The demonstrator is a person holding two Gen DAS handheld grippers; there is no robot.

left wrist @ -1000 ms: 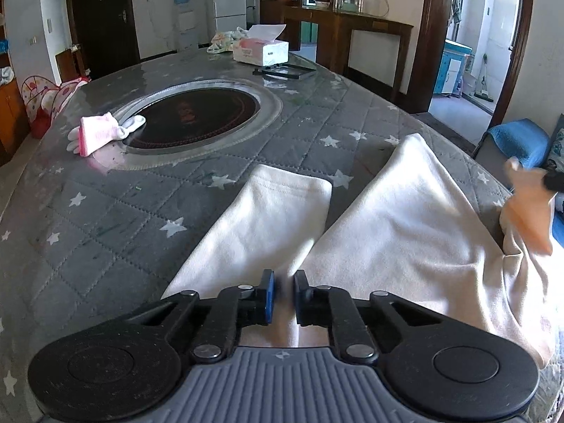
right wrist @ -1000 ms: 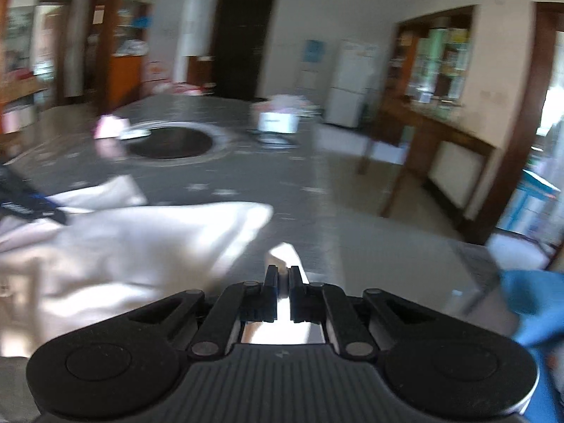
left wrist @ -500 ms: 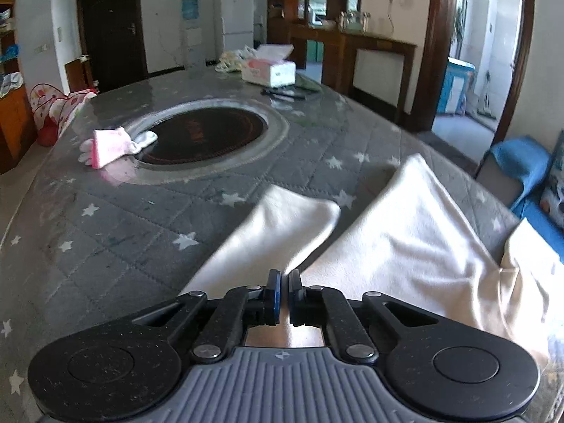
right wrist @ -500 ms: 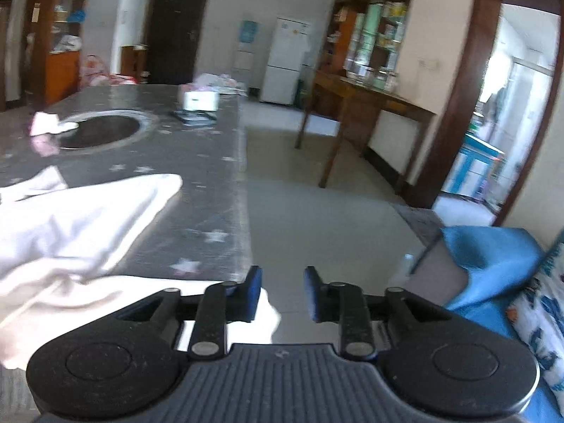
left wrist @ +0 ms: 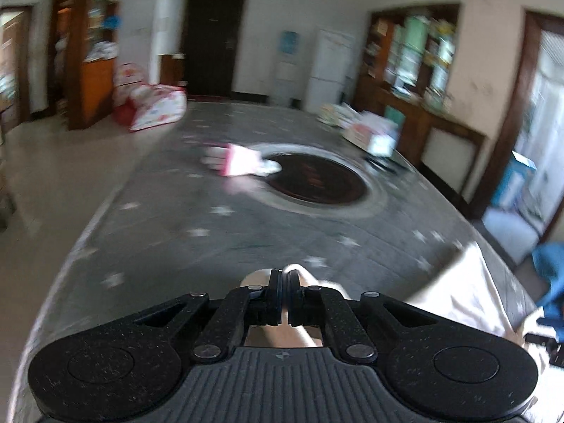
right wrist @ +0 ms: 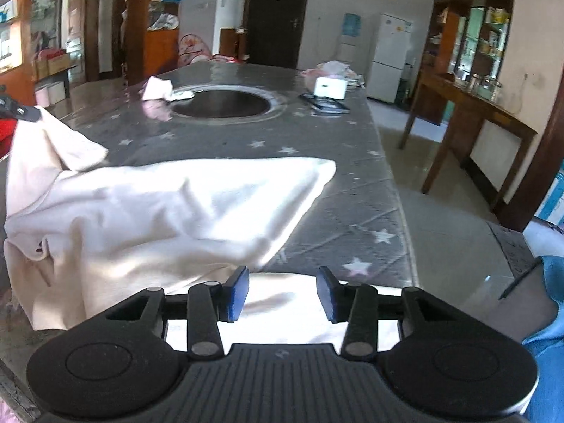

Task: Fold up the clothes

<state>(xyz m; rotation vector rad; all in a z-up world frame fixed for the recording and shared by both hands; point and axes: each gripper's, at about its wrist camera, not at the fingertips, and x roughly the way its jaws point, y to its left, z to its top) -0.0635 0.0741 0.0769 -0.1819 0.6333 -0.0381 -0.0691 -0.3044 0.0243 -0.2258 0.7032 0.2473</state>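
Note:
A cream garment [right wrist: 169, 211] lies spread on the grey star-patterned table cover [right wrist: 338, 176], one pointed end reaching right. My left gripper [left wrist: 284, 278] is shut on a fold of that garment [left wrist: 461, 289], raised above the table; the view is blurred. In the right wrist view the left gripper's tip shows at the far left, holding up a corner of the cloth. My right gripper [right wrist: 282, 292] stands open over the garment's near edge, with nothing between its fingers.
A dark round inset [right wrist: 222, 104] sits mid-table with a pink and white cloth [right wrist: 158, 88] beside it. A tissue box [right wrist: 329, 86] and a dark flat item [right wrist: 326, 105] lie further back. The table's right edge drops to the floor; a wooden side table [right wrist: 469, 120] stands right.
My left gripper has lifted and swung left with the cloth in it. The right gripper let go of the cloth, opened wide and turned back over the garment.

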